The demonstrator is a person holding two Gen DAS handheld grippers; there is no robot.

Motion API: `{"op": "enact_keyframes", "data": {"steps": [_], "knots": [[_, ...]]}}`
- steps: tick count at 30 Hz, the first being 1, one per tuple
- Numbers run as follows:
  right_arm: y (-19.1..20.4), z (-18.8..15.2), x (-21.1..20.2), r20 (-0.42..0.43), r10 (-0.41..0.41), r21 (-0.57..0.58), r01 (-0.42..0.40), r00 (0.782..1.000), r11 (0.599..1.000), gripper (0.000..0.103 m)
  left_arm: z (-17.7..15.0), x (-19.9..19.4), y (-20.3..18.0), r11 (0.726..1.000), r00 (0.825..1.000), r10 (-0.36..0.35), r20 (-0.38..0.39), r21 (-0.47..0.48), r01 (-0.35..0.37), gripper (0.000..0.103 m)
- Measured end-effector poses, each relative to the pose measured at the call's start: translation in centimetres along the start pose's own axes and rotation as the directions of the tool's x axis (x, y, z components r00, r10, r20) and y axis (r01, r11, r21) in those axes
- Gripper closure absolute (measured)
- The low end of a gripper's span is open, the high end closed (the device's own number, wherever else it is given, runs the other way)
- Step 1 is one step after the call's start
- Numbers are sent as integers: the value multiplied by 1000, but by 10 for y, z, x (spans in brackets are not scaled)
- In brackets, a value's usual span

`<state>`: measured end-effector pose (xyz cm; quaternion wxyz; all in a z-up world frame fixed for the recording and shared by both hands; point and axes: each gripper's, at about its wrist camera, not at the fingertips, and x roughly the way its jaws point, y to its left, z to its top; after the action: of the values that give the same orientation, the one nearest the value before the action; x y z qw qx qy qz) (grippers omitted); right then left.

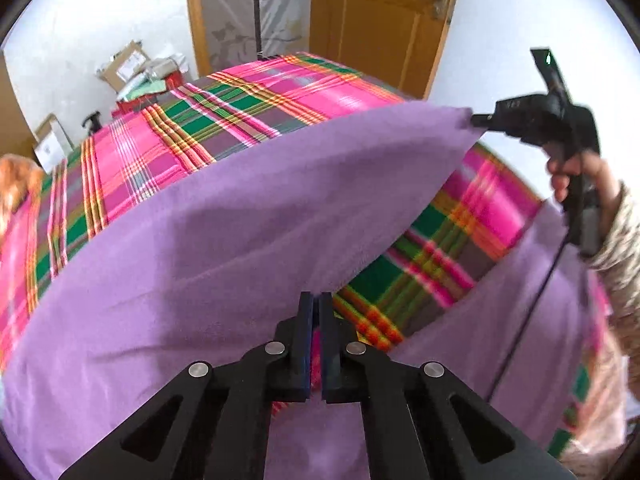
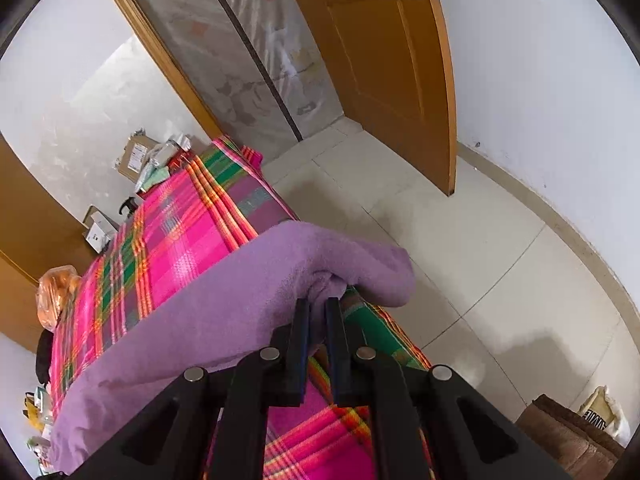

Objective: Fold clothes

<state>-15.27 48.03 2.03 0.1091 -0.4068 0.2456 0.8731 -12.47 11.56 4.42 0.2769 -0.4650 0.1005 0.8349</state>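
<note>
Holding the purple cloth (image 1: 224, 216) raised over the plaid-covered bed (image 1: 248, 92), we are pinching one corner in each closed gripper, left gripper (image 1: 316, 308) and right gripper (image 2: 318, 308), likely next carrying both corners across evenly.

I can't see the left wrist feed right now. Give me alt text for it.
Left gripper, shut, pinches the near edge of a lifted purple cloth above a pink-and-green plaid bedspread. At right, a hand holds the right gripper on the cloth's far corner. A wooden door stands behind.
</note>
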Motion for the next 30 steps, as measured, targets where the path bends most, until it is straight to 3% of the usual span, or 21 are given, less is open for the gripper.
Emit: {"op": "enact_keyframes", "data": {"steps": [6, 9, 12, 16, 20, 25, 30], "knots": [[-8, -9, -31, 40, 2, 0, -2, 999, 1000, 95, -16, -14, -17, 997, 998, -62, -14, 37, 62, 103], [-19, -19, -35, 21, -4, 13, 4, 1000, 1000, 95, -23, -10, -26, 995, 996, -77, -39, 56, 80, 103], [-35, -30, -24, -26, -29, 41, 30, 999, 999, 95, -26, -2, -25, 997, 996, -71, -47, 15, 72, 103], [-46, -35, -13, -35, -21, 73, 24, 999, 997, 94, -22, 5, -17, 1000, 998, -9, -56, -17, 8, 100], [-44, -33, -10, -29, -35, 58, 37, 999, 998, 93, -17, 5, -14, 1000, 999, 28, -39, 1, -28, 79], [-46, -32, -9, -25, -39, 59, 40, 999, 997, 93, -15, 17, -23, 997, 996, 33, -81, 77, -27, 74], [-48, -29, -6, -25, -45, 59, 46, 999, 997, 93, -18, 32, -35, 985, 989, 96, -109, 151, -79, 74]]}}
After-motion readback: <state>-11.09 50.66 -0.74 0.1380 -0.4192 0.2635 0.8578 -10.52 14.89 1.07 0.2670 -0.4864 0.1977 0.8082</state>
